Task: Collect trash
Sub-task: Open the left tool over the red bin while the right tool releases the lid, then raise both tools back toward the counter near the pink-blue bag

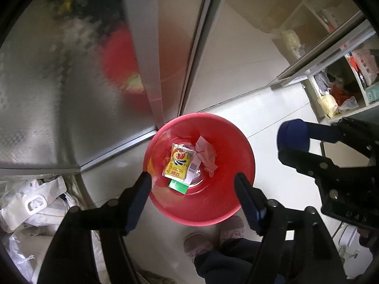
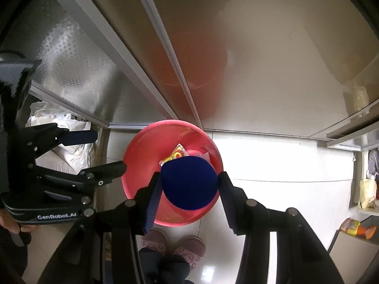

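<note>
The dark blue round object (image 2: 189, 182), smooth and dome-shaped, though what it is we cannot tell, sits clamped between the fingers of our right gripper (image 2: 188, 189), whose pads press on its two sides. Straight below and just beyond those fingertips lies the red bin (image 2: 142, 146), its mouth open upward, so we judge the coming move to be a plain release with the gripper pointing steeply down. Our left gripper (image 1: 193, 187) hangs over the same bin with its fingers spread wide and nothing between them; beneath it in the bin lie a yellow sachet (image 1: 178, 162), a crumpled pink tissue (image 1: 206, 153) and a green packet (image 1: 177, 186). The right hand is therefore the one that matters. The person's slippers (image 2: 173, 243) stand just behind the bin.
</note>
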`<state>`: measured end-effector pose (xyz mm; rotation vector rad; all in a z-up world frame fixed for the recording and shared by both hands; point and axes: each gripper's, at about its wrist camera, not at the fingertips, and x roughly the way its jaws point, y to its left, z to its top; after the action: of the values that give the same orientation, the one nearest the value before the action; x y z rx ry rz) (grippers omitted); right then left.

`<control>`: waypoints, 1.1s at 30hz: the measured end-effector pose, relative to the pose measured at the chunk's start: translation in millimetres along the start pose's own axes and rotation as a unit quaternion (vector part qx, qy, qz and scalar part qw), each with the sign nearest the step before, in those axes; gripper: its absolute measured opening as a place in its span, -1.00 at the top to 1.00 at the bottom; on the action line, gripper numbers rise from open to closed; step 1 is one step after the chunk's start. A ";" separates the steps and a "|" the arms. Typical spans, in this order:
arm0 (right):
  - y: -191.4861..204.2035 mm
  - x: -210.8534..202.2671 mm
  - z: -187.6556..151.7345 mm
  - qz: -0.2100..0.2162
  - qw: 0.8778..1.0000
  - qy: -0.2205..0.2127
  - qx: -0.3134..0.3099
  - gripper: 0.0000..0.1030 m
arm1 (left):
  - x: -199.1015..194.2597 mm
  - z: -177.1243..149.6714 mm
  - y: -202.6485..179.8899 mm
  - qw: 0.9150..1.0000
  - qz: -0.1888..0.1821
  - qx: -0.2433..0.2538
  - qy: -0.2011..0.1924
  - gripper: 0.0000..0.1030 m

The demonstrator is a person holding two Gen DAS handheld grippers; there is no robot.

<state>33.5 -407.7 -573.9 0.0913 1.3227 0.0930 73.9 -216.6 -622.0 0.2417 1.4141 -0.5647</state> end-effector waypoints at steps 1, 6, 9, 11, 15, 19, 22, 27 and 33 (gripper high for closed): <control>6.6 3.7 2.4 0.001 1.000 0.000 -0.001 0.12 | -3.1 -2.9 3.6 1.000 0.001 -0.003 -0.004 -0.52; 30.6 27.9 7.9 0.008 1.000 0.006 -0.021 0.12 | -2.7 -14.4 23.6 1.000 0.010 -0.029 -0.004 -0.72; 40.4 37.0 9.0 0.004 0.999 0.011 -0.034 0.12 | -2.0 -21.7 31.2 0.999 0.019 -0.035 -0.008 -1.00; 46.3 39.2 8.7 0.001 0.999 0.010 -0.046 0.12 | -4.2 -26.7 37.4 0.999 0.027 -0.036 -0.009 -1.00; 58.6 40.4 13.3 -0.008 0.998 0.006 -0.061 -0.34 | -14.3 -32.1 42.3 0.998 0.042 -0.036 -0.011 -1.00; 62.4 26.5 17.1 -0.005 0.998 0.006 -0.062 -0.40 | -41.7 -37.2 42.1 0.998 0.048 -0.044 -0.017 -1.00; 68.9 -3.2 19.1 -0.004 0.998 0.001 -0.060 -0.57 | -72.0 -37.9 36.3 0.998 0.048 -0.046 -0.023 -1.00; 79.1 -72.0 23.8 -0.009 0.998 -0.015 -0.066 -0.72 | -148.4 -36.9 20.4 0.997 0.049 -0.049 -0.039 -1.00; 91.7 -174.1 31.6 -0.016 0.996 -0.043 -0.072 -0.85 | -264.1 -32.1 -3.0 0.995 0.053 -0.046 -0.077 -1.00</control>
<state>20.4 -338.0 -387.7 -0.0483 1.2264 0.1545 30.8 -143.8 -369.8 0.1943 1.2669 -0.4195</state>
